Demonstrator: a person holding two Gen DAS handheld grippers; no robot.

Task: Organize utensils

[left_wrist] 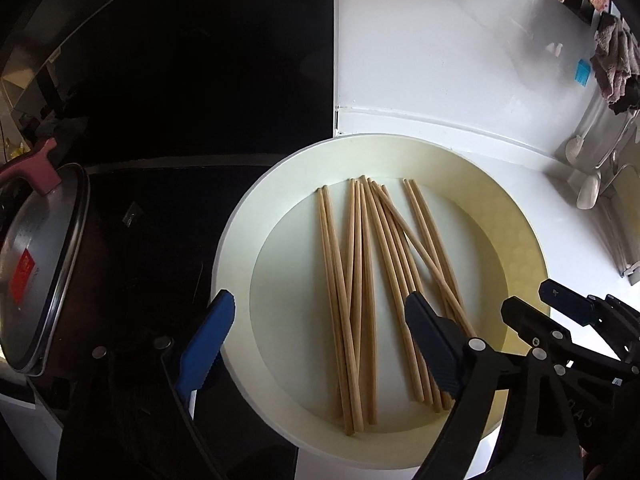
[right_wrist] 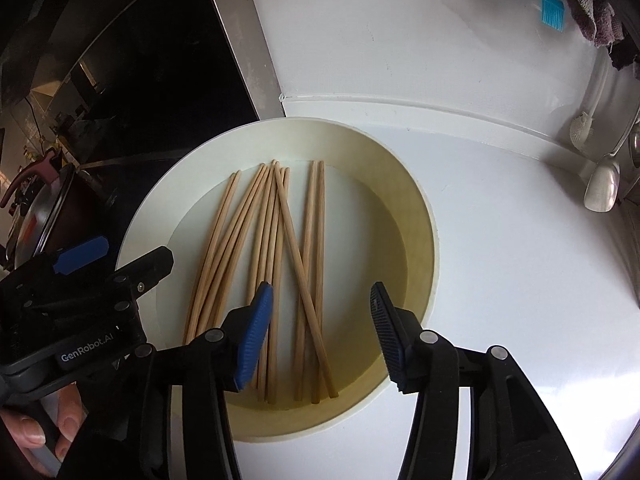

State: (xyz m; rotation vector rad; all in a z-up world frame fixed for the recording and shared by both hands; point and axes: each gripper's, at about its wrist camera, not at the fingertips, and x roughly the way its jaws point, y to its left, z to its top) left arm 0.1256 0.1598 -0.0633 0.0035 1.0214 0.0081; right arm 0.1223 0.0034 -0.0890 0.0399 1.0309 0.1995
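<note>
We hold both grippers agape over the white bowl — left gripper, right gripper, neither gripping. Wooden chopsticks lie loosely crossed inside, likely corralled there for sorting.

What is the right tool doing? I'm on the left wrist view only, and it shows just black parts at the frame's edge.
Observer: The right tool is open and holds nothing. Its fingers straddle the near ends of the rightmost chopsticks in the cream dish.
Reviewer: Is anyone visible holding the left tool?
Observer: Yes, a hand grips its handle at the lower left of the right wrist view.
Reviewer: And the blue patch on the wall?
Observer: It is a blue brush head, against the white wall beside a hanging cloth.
</note>
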